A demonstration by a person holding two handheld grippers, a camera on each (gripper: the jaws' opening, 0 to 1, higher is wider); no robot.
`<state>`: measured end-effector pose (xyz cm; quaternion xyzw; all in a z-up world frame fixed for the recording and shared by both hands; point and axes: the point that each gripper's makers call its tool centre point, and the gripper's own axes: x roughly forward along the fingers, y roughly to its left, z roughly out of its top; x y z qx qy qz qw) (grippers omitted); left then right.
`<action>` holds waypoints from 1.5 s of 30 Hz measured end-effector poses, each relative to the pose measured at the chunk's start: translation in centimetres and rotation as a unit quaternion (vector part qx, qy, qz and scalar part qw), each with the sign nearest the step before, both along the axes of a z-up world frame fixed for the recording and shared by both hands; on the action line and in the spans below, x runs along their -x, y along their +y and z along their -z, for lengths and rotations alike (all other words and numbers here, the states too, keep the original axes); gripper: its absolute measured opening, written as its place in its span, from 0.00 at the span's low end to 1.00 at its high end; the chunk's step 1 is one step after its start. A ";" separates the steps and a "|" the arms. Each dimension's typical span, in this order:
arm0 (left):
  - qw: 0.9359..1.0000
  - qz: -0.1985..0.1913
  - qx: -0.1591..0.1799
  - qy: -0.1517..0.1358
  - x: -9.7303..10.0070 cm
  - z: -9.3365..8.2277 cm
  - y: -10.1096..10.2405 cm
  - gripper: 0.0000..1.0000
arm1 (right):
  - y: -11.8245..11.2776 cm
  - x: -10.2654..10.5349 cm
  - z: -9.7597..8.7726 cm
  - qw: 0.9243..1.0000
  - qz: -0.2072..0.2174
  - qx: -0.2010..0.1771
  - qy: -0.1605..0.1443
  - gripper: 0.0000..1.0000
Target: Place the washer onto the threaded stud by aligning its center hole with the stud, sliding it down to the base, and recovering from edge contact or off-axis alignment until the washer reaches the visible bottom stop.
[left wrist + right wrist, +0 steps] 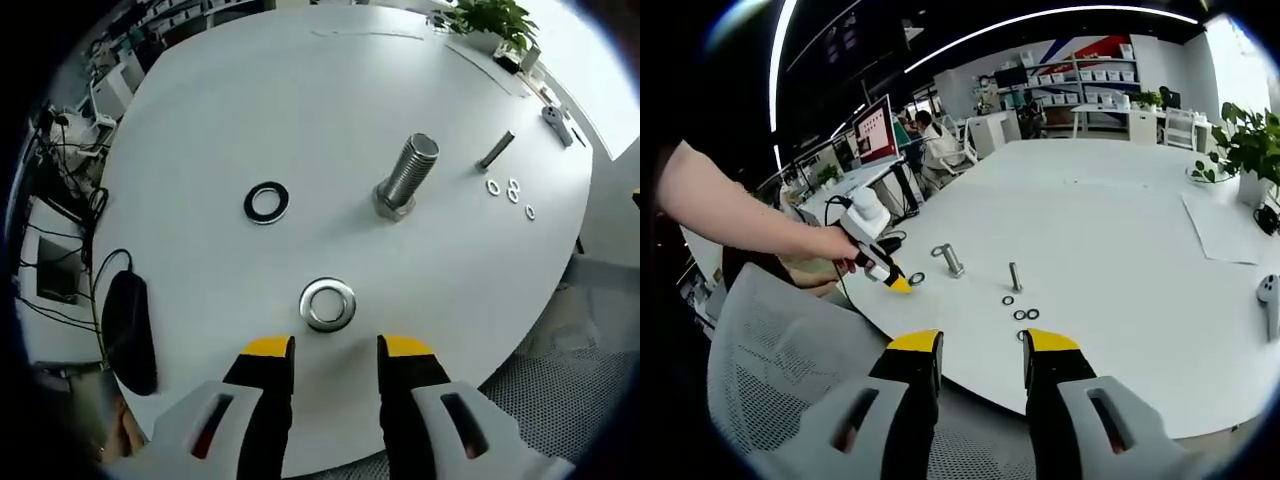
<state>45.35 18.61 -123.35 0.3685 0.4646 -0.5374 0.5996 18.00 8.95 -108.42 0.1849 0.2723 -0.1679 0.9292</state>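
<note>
White table (200, 120), silver washer (328, 304) before open left gripper (335, 347), upright stud (408, 175)

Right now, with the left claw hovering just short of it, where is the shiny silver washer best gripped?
Grip the shiny silver washer across its outer rim, descending from above: it lies flat on the white table, so only the edges offer purchase. The open left claw already faces it.
</note>
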 end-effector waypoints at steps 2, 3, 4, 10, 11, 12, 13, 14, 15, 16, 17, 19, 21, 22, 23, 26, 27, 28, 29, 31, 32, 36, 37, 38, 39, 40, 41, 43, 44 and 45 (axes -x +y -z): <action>1.000 -0.002 0.002 0.003 -0.1 0.1 -0.3 0.32 | 0.1 0.1 0.0 1.000 -0.001 0.000 0.001 0.35; 1.000 0.001 0.003 0.001 -0.2 0.2 -0.4 0.32 | 0.1 0.0 0.0 1.000 -0.001 0.000 0.001 0.35; 1.000 0.004 0.002 -0.003 0.1 0.0 -0.5 0.32 | 0.1 0.0 -0.1 1.000 -0.001 0.000 0.001 0.35; 1.000 0.008 -0.003 -0.007 -0.5 0.2 -1.6 0.32 | 0.2 0.0 -0.1 1.000 -0.001 0.000 0.000 0.34; 1.000 0.008 -0.001 -0.007 -0.6 0.2 -1.9 0.32 | 0.1 0.0 -0.1 1.000 -0.001 0.000 0.000 0.34; 1.000 0.007 -0.002 -0.008 -0.7 0.2 -2.0 0.32 | 0.1 0.0 -0.1 1.000 -0.001 0.000 -0.001 0.34; 1.000 0.008 -0.004 -0.011 -0.8 0.2 -2.1 0.31 | 0.2 0.1 -0.2 1.000 -0.002 -0.001 0.000 0.34; 1.000 0.010 -0.006 -0.014 -0.7 0.2 -2.0 0.31 | 0.2 0.0 -0.2 1.000 -0.003 -0.001 0.000 0.34; 1.000 0.014 -0.007 -0.017 -0.6 0.1 -2.1 0.31 | 0.2 0.0 0.0 1.000 -0.005 -0.001 0.001 0.34; 1.000 0.016 -0.008 -0.018 -0.8 0.2 -2.3 0.31 | 0.3 -0.1 0.1 1.000 -0.006 -0.001 0.002 0.34; 0.999 0.023 -0.010 -0.022 -0.9 0.3 -2.4 0.31 | 0.3 0.0 0.1 1.000 -0.007 -0.001 0.003 0.34; 0.998 0.048 -0.019 -0.033 -1.3 0.7 -2.5 0.31 | 0.3 0.0 0.0 1.000 -0.007 0.000 0.005 0.34; 0.998 0.047 -0.019 -0.031 -1.3 0.6 -2.6 0.31 | 0.4 0.0 0.1 1.000 -0.008 0.002 0.006 0.34; 0.998 0.046 -0.020 -0.030 -1.7 0.7 -2.7 0.31 | 0.3 -0.1 0.3 1.000 -0.008 0.000 0.006 0.34; 0.998 0.045 -0.020 -0.030 -1.8 0.8 -2.7 0.31 | 0.3 0.0 0.2 1.000 -0.008 0.000 0.006 0.34; 0.998 0.046 -0.018 -0.031 -1.9 1.0 -2.7 0.31 | 0.7 -0.1 0.2 1.000 -0.018 0.002 0.012 0.34; 0.998 0.049 -0.017 -0.030 -1.9 1.1 -2.7 0.32 | 0.7 -0.1 0.3 1.000 -0.019 0.002 0.013 0.34; 0.998 0.051 -0.016 -0.031 -1.9 1.1 -2.7 0.32 | 0.7 -0.1 0.4 1.000 -0.020 0.001 0.013 0.34; 0.998 0.050 -0.016 -0.031 -1.9 1.1 -2.7 0.32 | 0.7 -0.1 0.4 1.000 -0.019 0.002 0.012 0.34; 0.998 0.049 -0.018 -0.031 -1.7 0.9 -2.9 0.32 | 0.6 0.0 0.2 1.000 -0.015 0.000 0.009 0.34; 0.998 0.048 -0.018 -0.031 -1.7 0.9 -2.9 0.32 | 0.6 -0.1 0.1 1.000 -0.015 0.000 0.009 0.34; 0.998 0.045 -0.015 -0.029 -1.5 0.8 -2.8 0.32 | 0.6 -0.2 0.4 1.000 -0.020 0.000 0.011 0.34; 0.998 0.047 -0.016 -0.029 -1.5 0.8 -2.8 0.32 | 0.6 -0.1 0.3 1.000 -0.019 0.000 0.011 0.34; 0.998 0.051 -0.016 -0.028 -1.5 0.8 -3.0 0.32 | 0.6 -0.1 0.3 1.000 -0.018 0.000 0.010 0.34; 0.998 0.050 -0.017 -0.028 -1.5 0.7 -3.1 0.32 | 0.5 -0.1 0.4 1.000 -0.017 0.000 0.010 0.34; 0.998 0.050 -0.019 -0.027 -1.5 0.8 -3.1 0.32 | 0.5 -0.1 0.4 1.000 -0.017 0.000 0.010 0.34; 0.998 0.050 -0.020 -0.027 -1.5 0.8 -3.1 0.32 | 0.5 0.0 0.3 1.000 -0.016 0.000 0.009 0.34; 0.998 0.050 -0.022 -0.027 -1.6 0.9 -3.1 0.32 | 0.4 0.1 0.3 1.000 -0.014 0.000 0.008 0.34; 0.998 0.051 -0.023 -0.027 -1.7 0.9 -3.1 0.32 | 0.4 0.1 0.2 1.000 -0.012 0.000 0.008 0.34; 0.998 0.051 -0.024 -0.026 -1.8 1.0 -3.2 0.32 | 0.5 0.1 0.1 1.000 -0.012 -0.001 0.007 0.34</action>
